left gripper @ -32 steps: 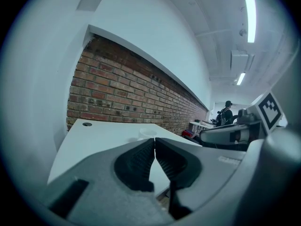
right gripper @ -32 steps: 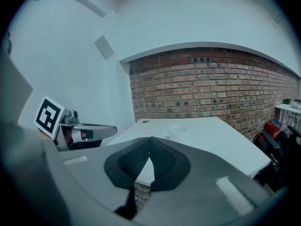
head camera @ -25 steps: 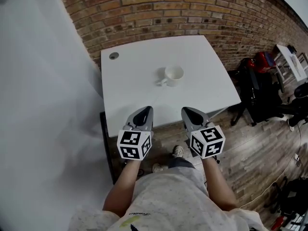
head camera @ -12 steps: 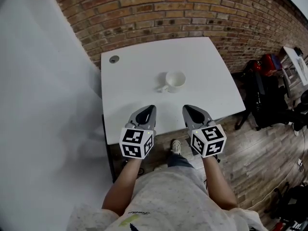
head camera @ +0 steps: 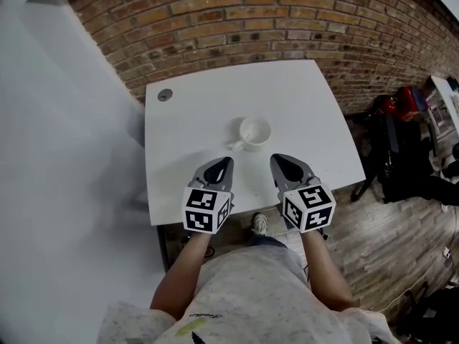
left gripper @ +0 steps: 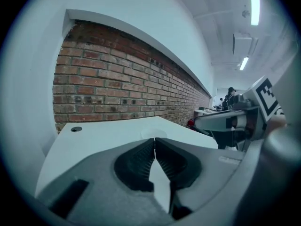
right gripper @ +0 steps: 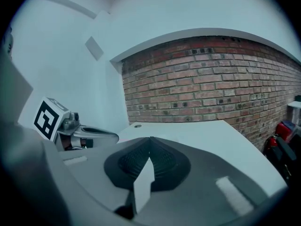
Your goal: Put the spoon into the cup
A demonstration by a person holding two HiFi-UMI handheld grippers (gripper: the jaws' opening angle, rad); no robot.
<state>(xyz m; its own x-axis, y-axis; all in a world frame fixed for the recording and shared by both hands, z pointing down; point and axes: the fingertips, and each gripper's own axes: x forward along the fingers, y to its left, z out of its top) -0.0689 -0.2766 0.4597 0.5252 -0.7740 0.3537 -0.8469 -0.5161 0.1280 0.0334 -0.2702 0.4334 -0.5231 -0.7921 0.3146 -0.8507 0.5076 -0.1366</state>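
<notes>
Currently I have the left hand-held gripper (head camera: 219, 168) and the right hand-held gripper (head camera: 285, 165) side by side over the near edge of the white square counter (head camera: 186, 120). Each has its jaws pressed together on nothing. The small white ceramic cup (head camera: 255, 132) stands upright near the middle of the counter, just beyond both grippers, with its handle turned toward the near left corner. I find no spoon in any view, so I judge the task is at its very start. The next move calls for locating the spoon, parting one pair of jaws and picking it up.
</notes>
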